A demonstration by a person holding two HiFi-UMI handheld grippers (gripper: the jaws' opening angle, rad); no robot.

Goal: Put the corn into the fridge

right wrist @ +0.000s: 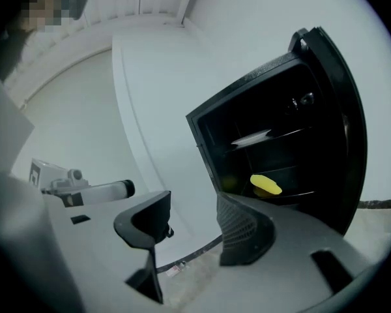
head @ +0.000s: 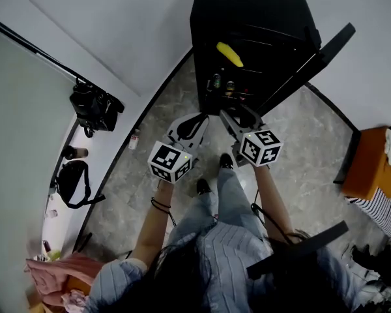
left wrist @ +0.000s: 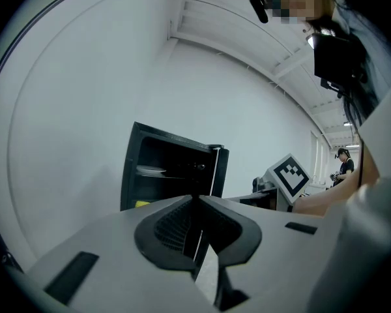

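Two empty grippers, the left gripper (head: pixel 194 122) shut tight and the right gripper (head: pixel 236 117) wide open, sit just below the corn (head: pixel 229 54), which lies slanted inside the fridge (head: pixel 247 12) at top middle.

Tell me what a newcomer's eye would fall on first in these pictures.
The yellow corn stands out brightly, lying inside the open black fridge at the top of the head view. Just in front of the fridge, the left gripper and the right gripper point toward it, their black-and-white marker cubes catching the eye. The left gripper is shut, the right one open and empty.
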